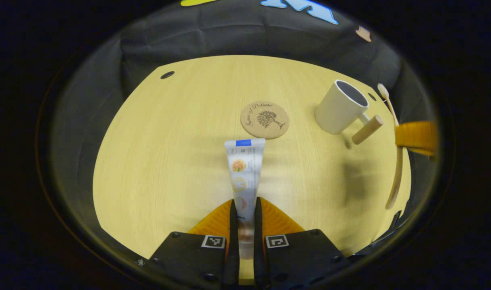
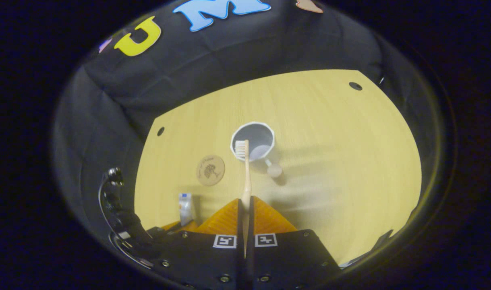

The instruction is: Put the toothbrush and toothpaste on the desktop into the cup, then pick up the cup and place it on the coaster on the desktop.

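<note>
In the left gripper view, the left gripper (image 1: 244,209) clamps the toothpaste (image 1: 243,173) at lower centre; coaster (image 1: 264,119) just above, cup (image 1: 340,106) upper right. In the right gripper view, the right gripper (image 2: 245,207) pinches the toothbrush (image 2: 245,173), whose bristles overlap the cup's rim at centre.

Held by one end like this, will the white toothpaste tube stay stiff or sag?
The white toothpaste tube juts straight from the left gripper without drooping, so it is probably fairly stiff and light. Its flat, smooth body might slip.
</note>
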